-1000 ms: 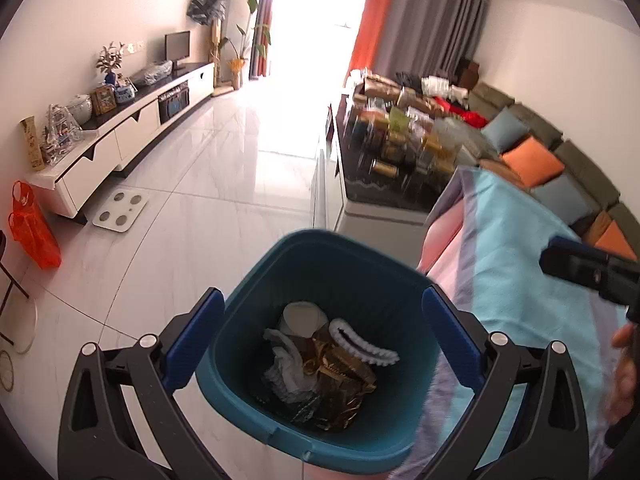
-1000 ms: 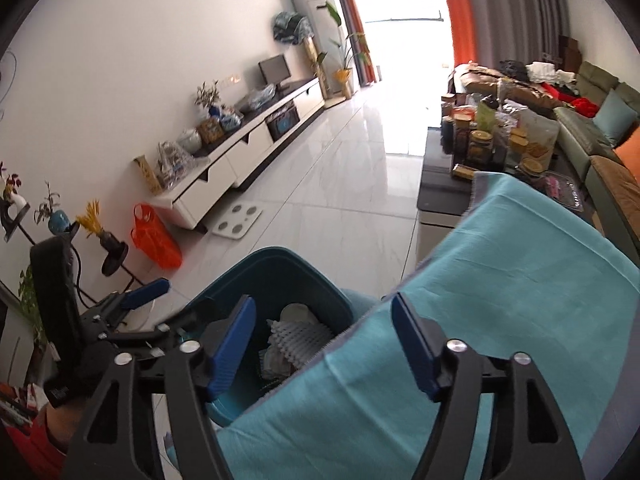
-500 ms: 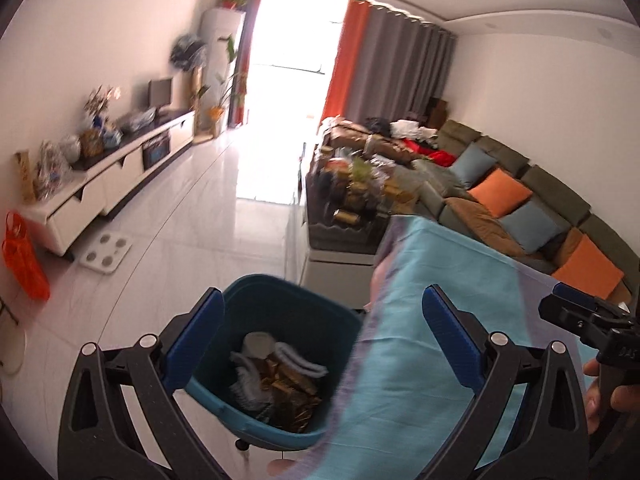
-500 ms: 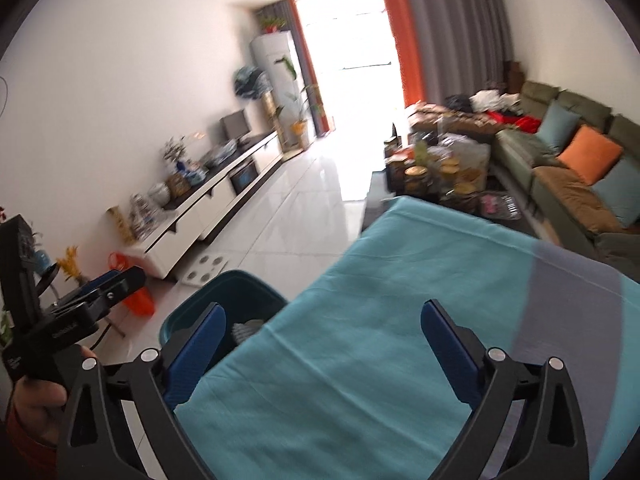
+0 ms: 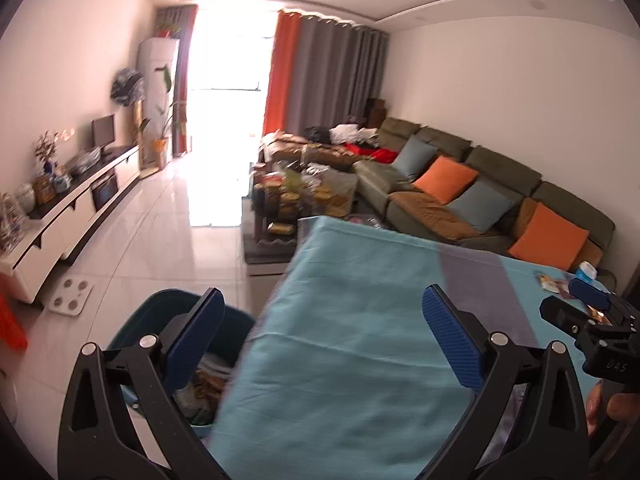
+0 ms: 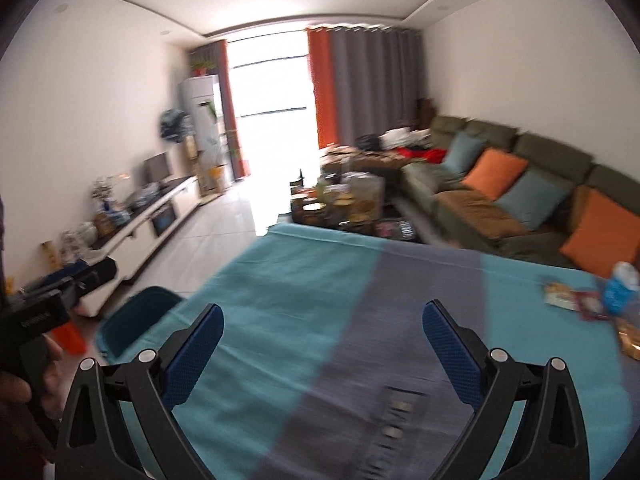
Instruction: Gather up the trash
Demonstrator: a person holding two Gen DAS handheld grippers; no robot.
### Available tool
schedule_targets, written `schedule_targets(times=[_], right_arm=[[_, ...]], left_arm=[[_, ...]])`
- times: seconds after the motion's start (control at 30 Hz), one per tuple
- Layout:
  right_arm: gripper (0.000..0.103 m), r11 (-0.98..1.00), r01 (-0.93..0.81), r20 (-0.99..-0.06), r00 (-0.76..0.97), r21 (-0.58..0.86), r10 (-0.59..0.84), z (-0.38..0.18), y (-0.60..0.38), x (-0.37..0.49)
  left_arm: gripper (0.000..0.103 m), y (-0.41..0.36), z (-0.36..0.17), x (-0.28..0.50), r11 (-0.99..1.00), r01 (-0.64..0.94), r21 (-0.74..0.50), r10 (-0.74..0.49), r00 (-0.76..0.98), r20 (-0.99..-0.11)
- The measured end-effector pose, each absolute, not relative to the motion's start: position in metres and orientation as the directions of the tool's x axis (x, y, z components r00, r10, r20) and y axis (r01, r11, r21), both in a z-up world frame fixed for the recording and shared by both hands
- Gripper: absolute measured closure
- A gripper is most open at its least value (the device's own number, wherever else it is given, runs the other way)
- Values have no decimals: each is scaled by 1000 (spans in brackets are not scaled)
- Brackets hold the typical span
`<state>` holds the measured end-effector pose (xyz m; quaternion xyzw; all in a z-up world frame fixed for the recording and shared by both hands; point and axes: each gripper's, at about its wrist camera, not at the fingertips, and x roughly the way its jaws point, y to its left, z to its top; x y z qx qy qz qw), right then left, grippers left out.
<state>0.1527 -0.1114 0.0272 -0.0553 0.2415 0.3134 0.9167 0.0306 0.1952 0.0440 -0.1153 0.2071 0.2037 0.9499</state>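
Observation:
A teal bin (image 5: pixel 132 316) holding crumpled wrappers and paper stands on the floor by the left edge of a teal and grey covered table (image 5: pixel 352 320). My left gripper (image 5: pixel 320 328) is open over that edge, nothing between its fingers. My right gripper (image 6: pixel 320 332) is open above the table (image 6: pixel 304 280), also with nothing in it. Loose trash lies at the table's far right: wrappers (image 6: pixel 576 298), a blue packet (image 6: pixel 620 286) and a gold wrapper (image 6: pixel 630 336). In the left wrist view the right gripper (image 5: pixel 588 312) shows just in front of the wrappers (image 5: pixel 552 282). The bin (image 6: pixel 132 316) shows at the right wrist view's lower left.
A low coffee table (image 5: pixel 280 208) crowded with jars stands beyond the table. A green sofa (image 5: pixel 480 192) with orange and blue cushions runs along the right wall. A white TV cabinet (image 5: pixel 72 208) lines the left wall, with a scale (image 5: pixel 70 294) on the tiled floor.
Both grippers have lifted and swung right, away from the bin and over the table. The bin slid to the lower left of both views. The right gripper's jaws spread wider.

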Motion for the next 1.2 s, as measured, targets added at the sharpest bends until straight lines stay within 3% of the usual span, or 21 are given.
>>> schedule_targets(times=[0.4,0.77,1.2], right_arm=[[7,922,-388,-420,837,-2,351,16,-196,132],[7,948,-316,-316,903,-28,292,15,-212,90],[7,965,-260,-222,943,-33,247,26,-224,51]], left_arm=[[6,137,45,37,935,-340,-106,285,892,-352],[6,96,40,22,970,-218,-102,180,938,-295],[6,79,51,-3,980,-172,-100,150,969,-196]])
